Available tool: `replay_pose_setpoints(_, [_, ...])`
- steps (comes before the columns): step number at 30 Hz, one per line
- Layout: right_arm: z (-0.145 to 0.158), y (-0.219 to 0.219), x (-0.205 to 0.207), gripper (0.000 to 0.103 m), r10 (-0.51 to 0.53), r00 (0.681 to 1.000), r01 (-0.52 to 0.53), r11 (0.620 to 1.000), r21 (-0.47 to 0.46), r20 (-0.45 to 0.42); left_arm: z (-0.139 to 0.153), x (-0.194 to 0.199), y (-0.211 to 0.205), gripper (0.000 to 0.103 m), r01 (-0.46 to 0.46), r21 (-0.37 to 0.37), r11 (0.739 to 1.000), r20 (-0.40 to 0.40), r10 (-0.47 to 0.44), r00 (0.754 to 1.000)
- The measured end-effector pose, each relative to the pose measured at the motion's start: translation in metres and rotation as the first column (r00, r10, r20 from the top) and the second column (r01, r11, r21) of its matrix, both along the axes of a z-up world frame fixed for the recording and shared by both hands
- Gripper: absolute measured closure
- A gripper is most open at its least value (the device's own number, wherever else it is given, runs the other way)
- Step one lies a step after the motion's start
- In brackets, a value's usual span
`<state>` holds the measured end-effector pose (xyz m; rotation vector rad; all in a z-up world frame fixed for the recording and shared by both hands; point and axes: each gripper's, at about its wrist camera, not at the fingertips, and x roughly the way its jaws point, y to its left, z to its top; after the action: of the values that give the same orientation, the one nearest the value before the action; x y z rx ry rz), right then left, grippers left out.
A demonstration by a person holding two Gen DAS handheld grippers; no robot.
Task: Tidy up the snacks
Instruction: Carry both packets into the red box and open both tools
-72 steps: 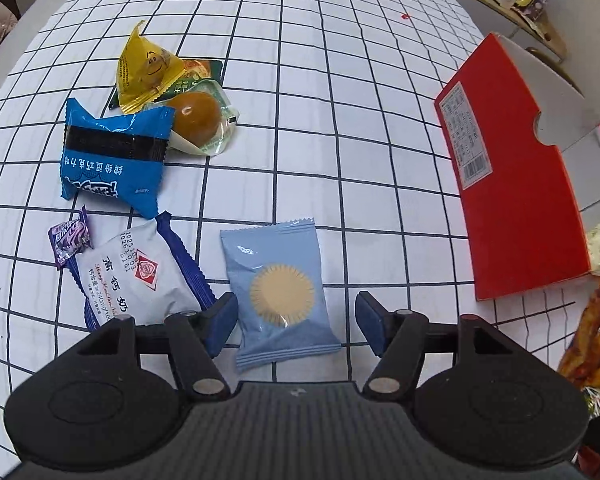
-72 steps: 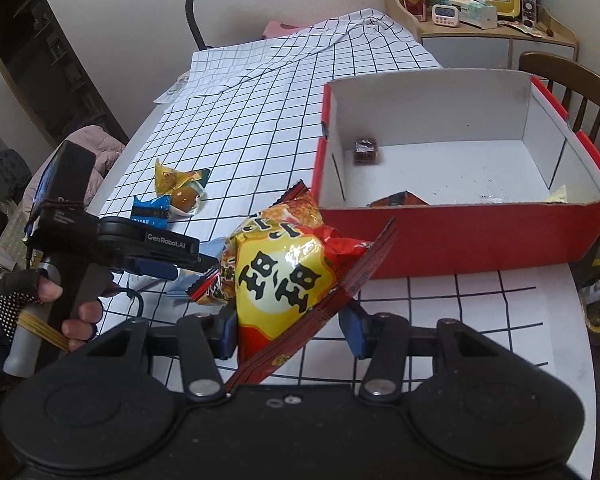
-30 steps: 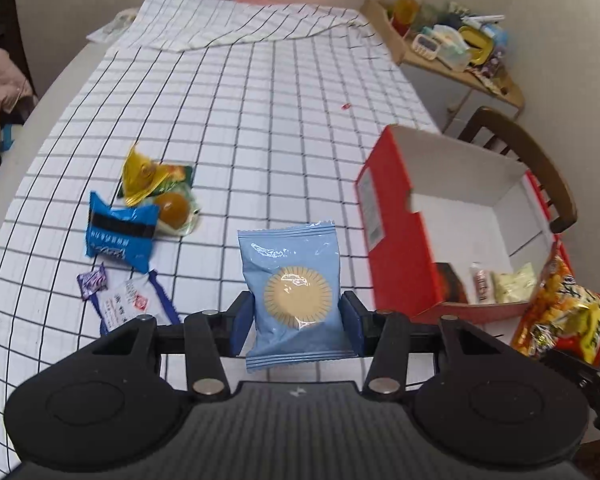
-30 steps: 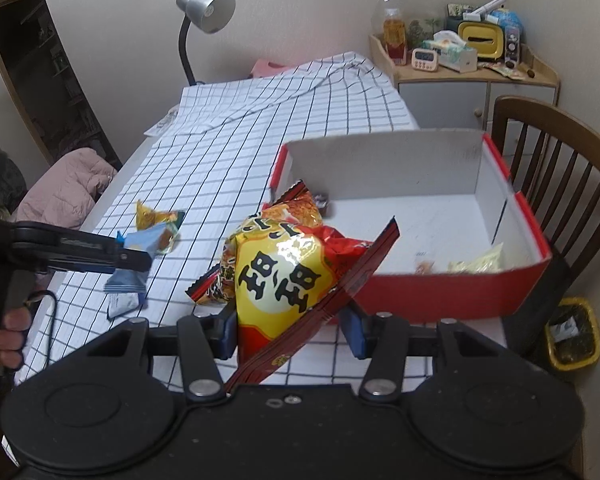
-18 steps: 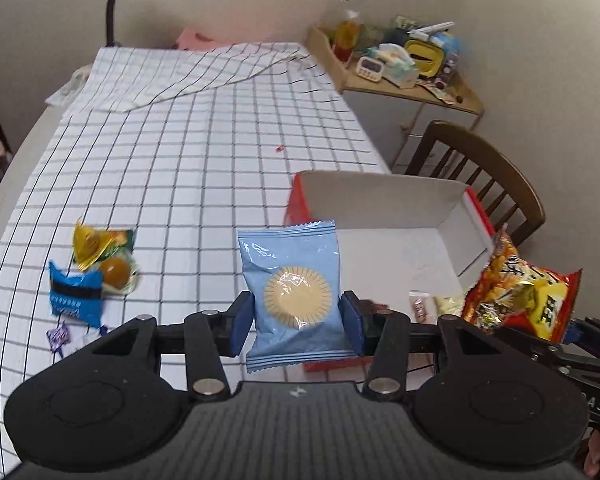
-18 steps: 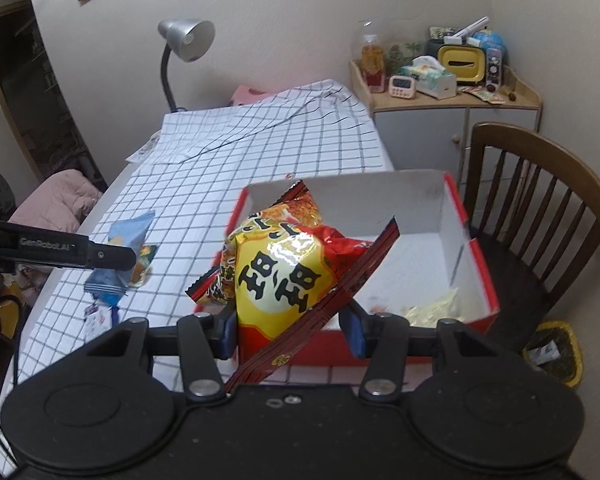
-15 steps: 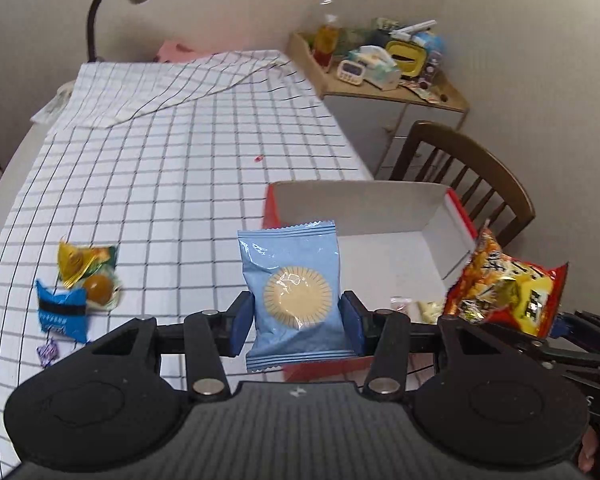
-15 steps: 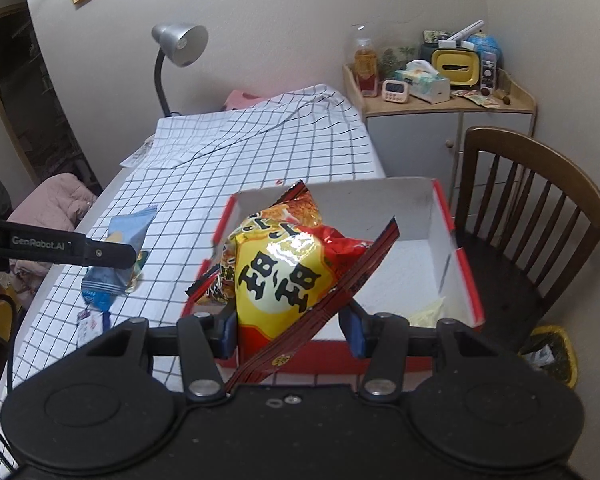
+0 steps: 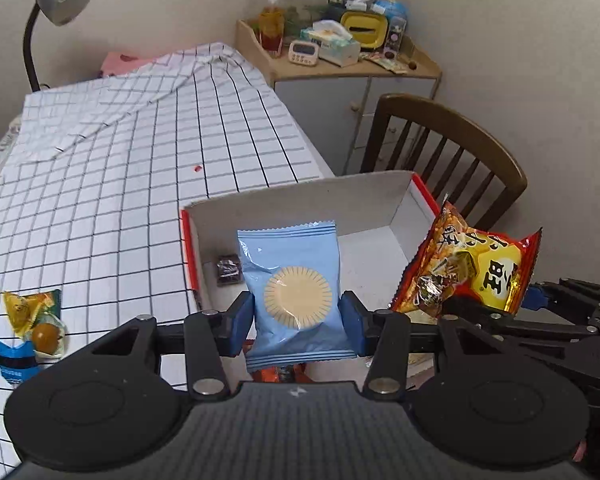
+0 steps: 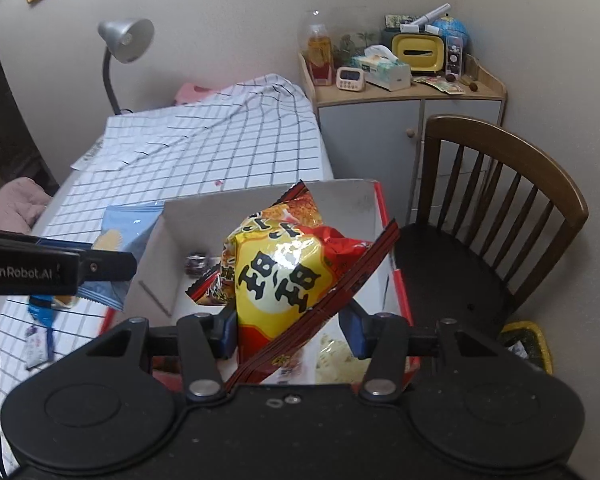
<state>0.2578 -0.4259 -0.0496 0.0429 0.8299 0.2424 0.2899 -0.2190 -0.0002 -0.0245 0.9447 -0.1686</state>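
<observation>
my left gripper (image 9: 298,318) pinches the blue packet (image 9: 294,292), right gripper (image 10: 288,330) the chip bag (image 10: 288,276), both over the box (image 9: 300,196); next, let go.

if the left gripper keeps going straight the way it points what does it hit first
Probably the white inside of the red box. The left gripper, shut on the blue cookie packet, points down into the open box, near a small dark candy. Depth is hard to judge.
</observation>
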Motion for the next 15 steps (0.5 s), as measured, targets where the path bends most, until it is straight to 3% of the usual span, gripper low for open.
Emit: replay_pose_setpoints(15, [-0.057, 0.018, 0.049, 0.054, 0.059, 0.991, -0.071, 0.994, -0.089, -0.124, -0.063, 0.045, -0.015, 0.056, -0.003, 0.086, 0.996, -0.114, 0.013, 0.993])
